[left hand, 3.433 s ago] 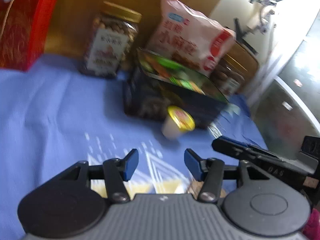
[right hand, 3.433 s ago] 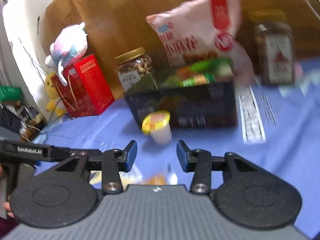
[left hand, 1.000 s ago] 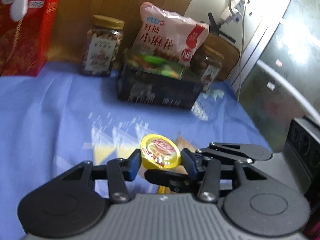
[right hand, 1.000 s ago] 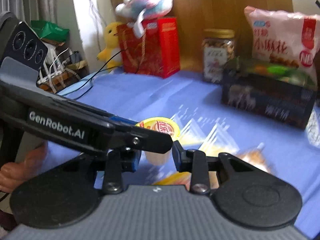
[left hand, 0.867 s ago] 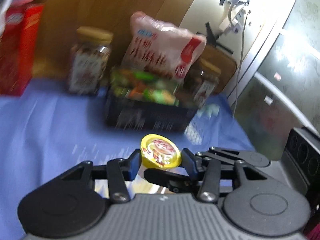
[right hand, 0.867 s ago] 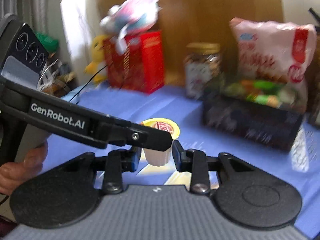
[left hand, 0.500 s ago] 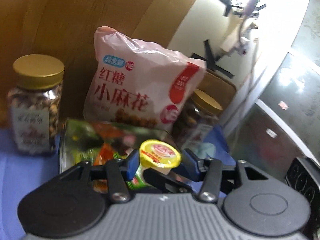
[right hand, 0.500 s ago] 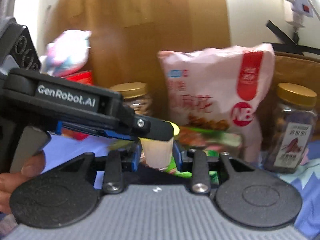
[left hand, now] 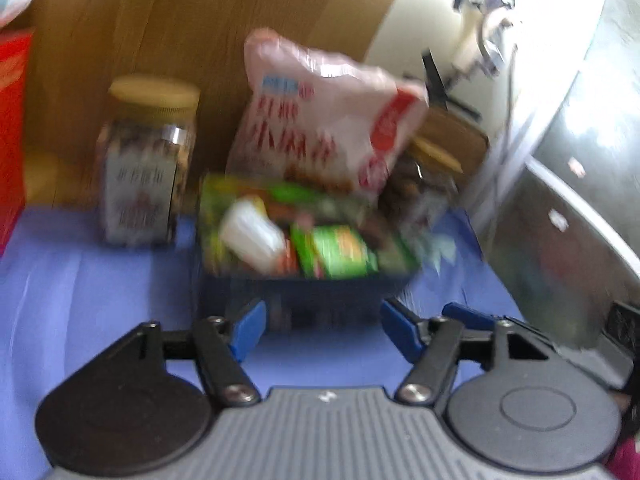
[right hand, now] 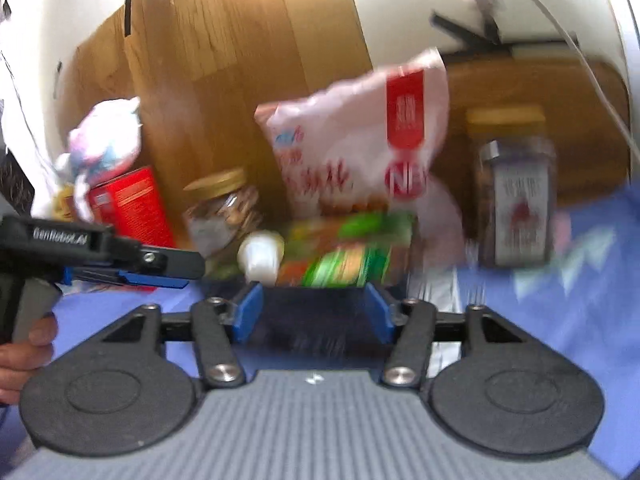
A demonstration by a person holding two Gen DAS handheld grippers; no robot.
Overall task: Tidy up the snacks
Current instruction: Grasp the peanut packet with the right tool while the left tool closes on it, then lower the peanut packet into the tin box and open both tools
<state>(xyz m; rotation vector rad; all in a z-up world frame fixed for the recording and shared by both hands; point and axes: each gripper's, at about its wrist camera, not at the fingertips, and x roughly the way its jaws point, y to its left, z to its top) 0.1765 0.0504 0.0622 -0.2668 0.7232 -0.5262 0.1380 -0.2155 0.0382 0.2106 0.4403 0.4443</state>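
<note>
Dropped since half a second back, the jelly cup [left hand: 252, 236] is now lying in the dark snack box [left hand: 304, 300]. "GenRobot.AI" is printed on the left gripper [left hand: 320, 330]; it and the right gripper [right hand: 312, 312] have just been opened, nothing held.

A lived-in home room: a blue-clothed worktop [left hand: 80, 280] with snack jars [left hand: 146, 160], a plush toy [right hand: 104, 136] on a red gift box [right hand: 128, 204], and a wooden board [right hand: 224, 80] behind.

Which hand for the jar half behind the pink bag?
Probably right. Right gripper, fingers just opened, empty, sees the jar clear; for the left gripper, likewise just opened, the pink bag hides it mostly.
</note>
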